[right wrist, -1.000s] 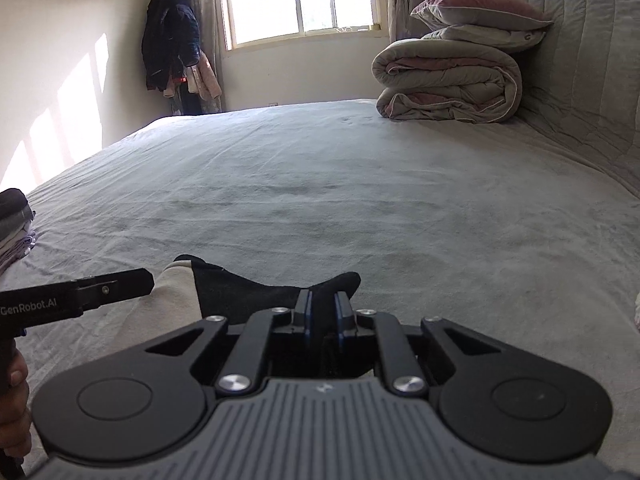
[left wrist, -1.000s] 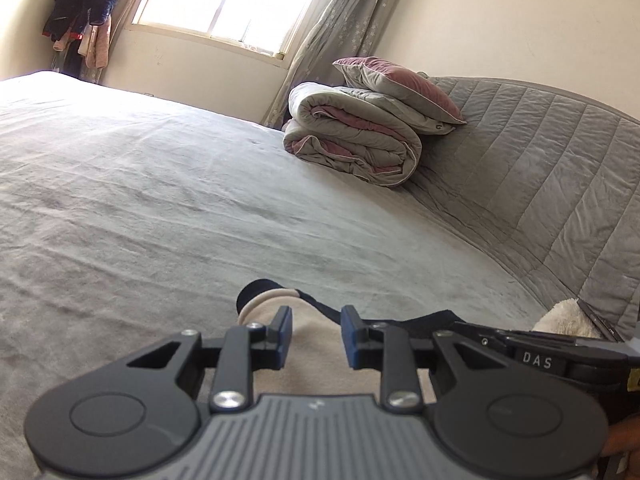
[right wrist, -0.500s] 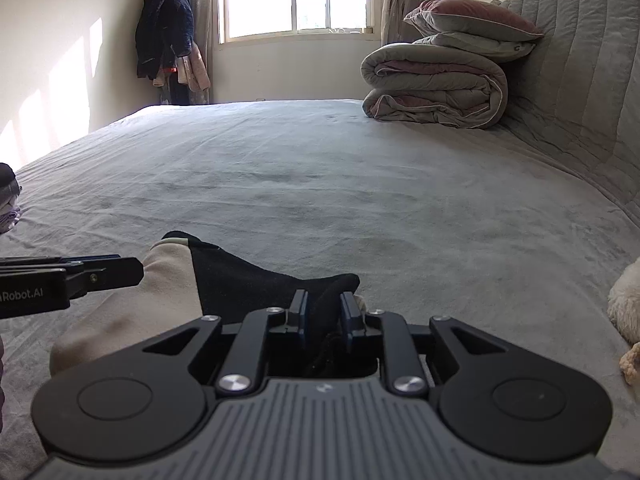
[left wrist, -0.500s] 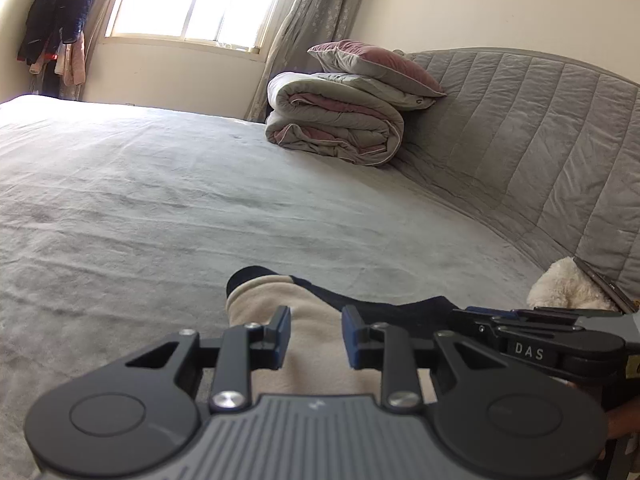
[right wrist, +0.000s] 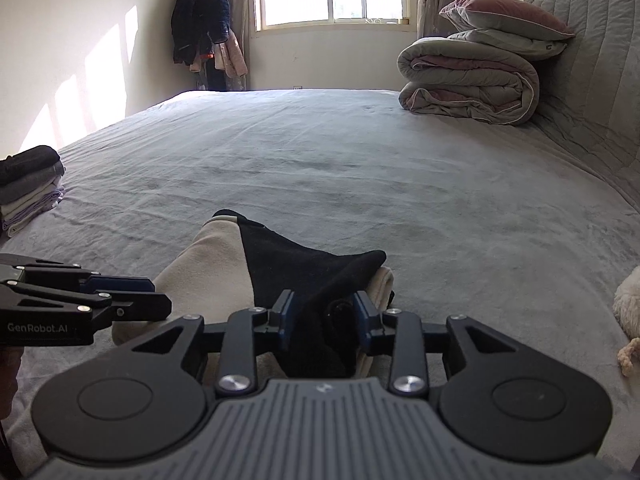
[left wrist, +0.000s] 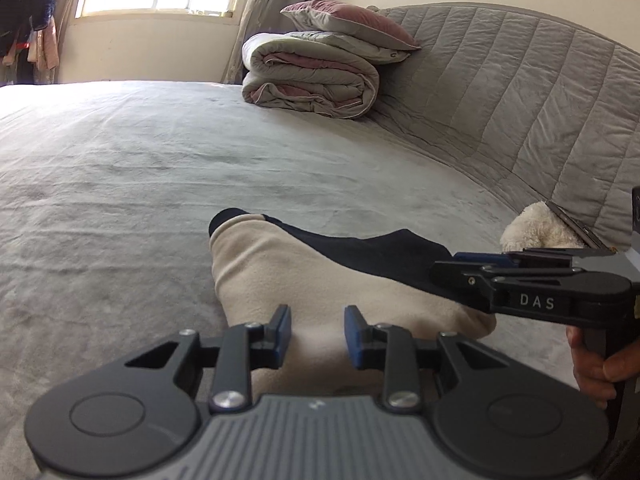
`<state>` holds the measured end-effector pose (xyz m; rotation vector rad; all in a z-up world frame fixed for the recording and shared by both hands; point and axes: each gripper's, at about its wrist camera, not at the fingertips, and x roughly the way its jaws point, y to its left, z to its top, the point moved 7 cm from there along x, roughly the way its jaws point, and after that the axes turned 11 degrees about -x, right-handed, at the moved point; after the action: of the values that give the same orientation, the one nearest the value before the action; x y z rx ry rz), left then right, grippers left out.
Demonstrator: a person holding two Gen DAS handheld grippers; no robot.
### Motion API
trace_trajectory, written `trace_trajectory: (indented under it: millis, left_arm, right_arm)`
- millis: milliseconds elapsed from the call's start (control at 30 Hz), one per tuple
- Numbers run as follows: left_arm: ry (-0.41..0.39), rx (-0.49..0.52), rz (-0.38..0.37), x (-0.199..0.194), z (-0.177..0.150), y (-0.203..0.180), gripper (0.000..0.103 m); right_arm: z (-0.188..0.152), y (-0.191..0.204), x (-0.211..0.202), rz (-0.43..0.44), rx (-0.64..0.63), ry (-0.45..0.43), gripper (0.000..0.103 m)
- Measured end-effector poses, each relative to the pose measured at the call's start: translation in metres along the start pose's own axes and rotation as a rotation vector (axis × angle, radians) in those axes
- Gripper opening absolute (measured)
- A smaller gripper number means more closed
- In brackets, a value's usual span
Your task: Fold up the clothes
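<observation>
Closest to the viewer, the left gripper (left wrist: 314, 334) hangs over the near edge of a folded beige-and-black garment (left wrist: 304, 280) lying flat on the grey bed (left wrist: 140, 184). Its jaws have just been opening and now stand apart, pads clear of the beige cloth below and gripping nothing. Beside it, the right gripper (right wrist: 322, 316) sits at the garment's black part (right wrist: 304, 268); its jaws have also just been opening, with a bunch of black cloth between them, and the pads look clear of it. A person's hand (left wrist: 596, 364) holds that gripper's handle. A fluffy cream toy (left wrist: 538, 226) lies at the right bed edge. At the left edge rests a stack of folded clothes (right wrist: 28, 184). Farther off, a rolled duvet (right wrist: 468, 80) with pillows (right wrist: 508, 28) on top leans on the quilted headboard (left wrist: 520, 92). No containers are in view.
</observation>
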<state>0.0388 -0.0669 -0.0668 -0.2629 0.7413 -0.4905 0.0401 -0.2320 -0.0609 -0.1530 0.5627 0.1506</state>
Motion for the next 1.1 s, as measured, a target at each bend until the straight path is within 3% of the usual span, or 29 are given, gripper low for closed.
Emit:
trace_trajectory:
  millis: [67,167,300,467,600,867,1100]
  left_arm:
    - [0.024,-0.057,0.119,-0.009,0.008,0.015,0.063]
    - [0.034,-0.171,0.271,-0.019,0.019,0.045,0.087]
    - [0.022,-0.326,0.43,-0.03,0.032,0.085,0.102]
    - [0.03,-0.4,0.5,-0.025,0.038,0.119,0.102]
    - [0.067,-0.435,0.51,-0.015,0.033,0.132,0.102]
    - [0.116,-0.441,0.427,-0.016,0.018,0.133,0.102]
    - [0.138,-0.431,0.393,-0.014,0.013,0.127,0.102]
  right_arm:
    - [0.013,0.002,-0.009,0.02,0.038,0.0,0.059]
    - [0.033,0.014,-0.018,0.021,0.077,0.006,0.081]
    - [0.056,0.042,-0.012,-0.009,0.055,0.023,0.101]
    - [0.07,0.077,0.014,-0.006,0.012,0.063,0.103]
    - [0.065,0.083,0.037,-0.003,0.018,0.11,0.103]
    - [0.046,0.073,0.039,0.028,0.042,0.168,0.103]
    - [0.038,0.045,0.027,-0.015,0.083,0.163,0.103]
